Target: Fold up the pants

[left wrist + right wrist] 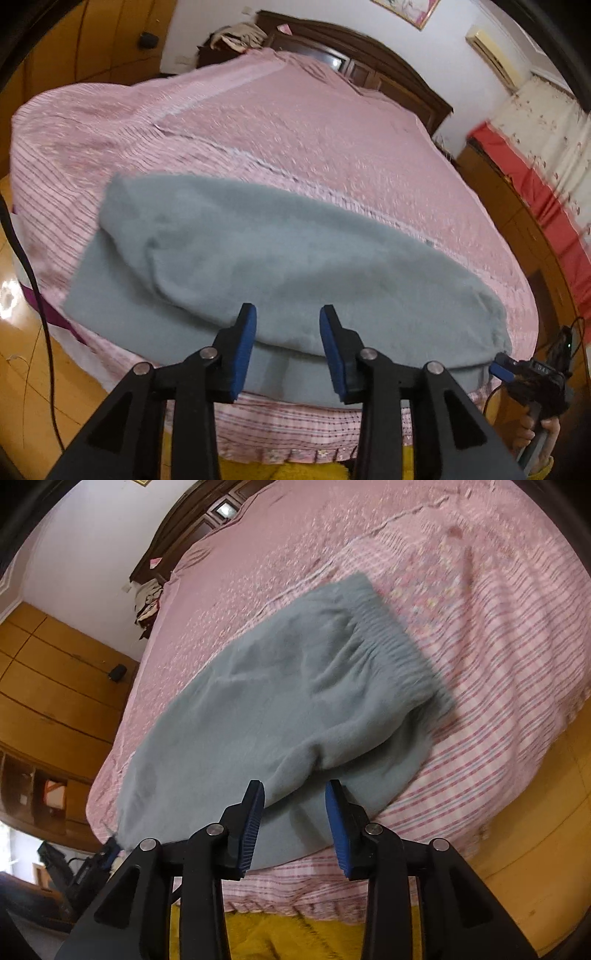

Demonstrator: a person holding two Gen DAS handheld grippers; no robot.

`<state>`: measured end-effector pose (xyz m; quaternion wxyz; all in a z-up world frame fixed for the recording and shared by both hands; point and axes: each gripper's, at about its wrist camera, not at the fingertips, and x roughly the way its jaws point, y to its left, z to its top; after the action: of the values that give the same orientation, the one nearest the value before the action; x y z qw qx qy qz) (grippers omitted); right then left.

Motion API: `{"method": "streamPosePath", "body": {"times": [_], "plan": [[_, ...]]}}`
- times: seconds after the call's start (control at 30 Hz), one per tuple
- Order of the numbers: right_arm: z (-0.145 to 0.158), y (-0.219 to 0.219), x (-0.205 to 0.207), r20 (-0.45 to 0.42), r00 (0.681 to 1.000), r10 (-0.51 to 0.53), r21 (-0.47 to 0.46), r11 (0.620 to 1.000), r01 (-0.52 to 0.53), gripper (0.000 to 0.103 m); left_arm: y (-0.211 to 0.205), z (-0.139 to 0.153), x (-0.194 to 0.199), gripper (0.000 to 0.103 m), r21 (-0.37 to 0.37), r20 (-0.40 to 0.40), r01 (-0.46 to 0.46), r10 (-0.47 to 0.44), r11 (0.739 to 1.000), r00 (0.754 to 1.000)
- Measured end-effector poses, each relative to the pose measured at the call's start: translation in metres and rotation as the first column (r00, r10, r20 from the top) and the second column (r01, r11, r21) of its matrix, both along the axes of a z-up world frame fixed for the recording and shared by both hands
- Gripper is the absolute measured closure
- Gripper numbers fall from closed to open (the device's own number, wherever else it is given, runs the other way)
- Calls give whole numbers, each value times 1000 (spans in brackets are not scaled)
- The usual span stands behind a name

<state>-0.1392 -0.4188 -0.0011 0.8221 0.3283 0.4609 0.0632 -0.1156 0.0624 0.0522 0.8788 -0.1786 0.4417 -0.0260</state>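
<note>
Pants, grey-blue fleecy ones (280, 258), are lying folded over on the near edge of the pink quilted bedspread (295, 122), right in front of both sets of jaws. Left gripper (288, 347) has its blue-padded jaws part open, with nothing pinched; the folded edge of the fleece sits just past the tips and between them, but the pads aren't pressing on it. Right gripper (295, 819) is the same deal: jaws part open, empty, cloth edge just beyond the tips. Both tools point down at a slant toward the bed edge.

Out from the right jaws, the ribbed elastic waistband (399, 642) lies up and to the right, on the pink striped part of the bedding (498, 664). From the left jaws, the pants stretch off left and right in a long rounded shape, a flat lower layer sticking out at the left.

Far right in the left view you can see a hand (535, 439) gripping the other tool's handle. Dark wooden headboard (369, 55) is way beyond at the far end, orange wood cabinets (55, 686) off to the left of the right jaws.
</note>
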Motion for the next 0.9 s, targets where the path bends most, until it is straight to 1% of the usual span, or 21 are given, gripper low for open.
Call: {"method": "streamPosePath", "body": {"times": [0.07, 0.17, 0.37, 0.43, 0.53, 0.67, 0.77, 0.83, 0.87, 0.9], "plan": [[-5, 10, 5, -12, 999, 32, 14, 999, -31, 67, -8, -7, 3, 66, -6, -18, 21, -21, 1000, 1000], [-13, 25, 13, -29, 997, 65, 10, 998, -64, 67, -19, -12, 5, 66, -6, -28, 46, -46, 999, 999], [-21, 45, 32, -34, 996, 86, 31, 996, -85, 67, -33, -18, 11, 66, 10, -37, 84, -84, 996, 996], [-26, 52, 33, -36, 995, 98, 59, 994, -96, 67, -34, -18, 12, 66, 11, -37, 91, -90, 996, 995], [-36, 64, 41, -46, 991, 126, 132, 984, -119, 67, -35, -19, 14, 66, 13, -36, 96, -96, 995, 995], [-46, 77, 51, -33, 990, 139, 161, 978, -132, 67, -35, -21, 15, 66, 13, -39, 95, -95, 995, 995], [-51, 86, 53, -36, 989, 143, 203, 970, -133, 67, -36, -20, 16, 66, 14, -38, 96, -95, 995, 995], [-52, 90, 54, -31, 986, 166, 211, 965, -156, 71, -37, -20, 16, 66, 17, -37, 99, -98, 995, 994], [-51, 93, 53, -22, 983, 182, 199, 964, -174, 83, -37, -19, 15, 66, 19, -36, 100, -99, 995, 994], [-49, 94, 52, -14, 981, 193, 189, 964, -187, 92, -37, -19, 14, 66, 21, -35, 101, -100, 995, 994]]}}
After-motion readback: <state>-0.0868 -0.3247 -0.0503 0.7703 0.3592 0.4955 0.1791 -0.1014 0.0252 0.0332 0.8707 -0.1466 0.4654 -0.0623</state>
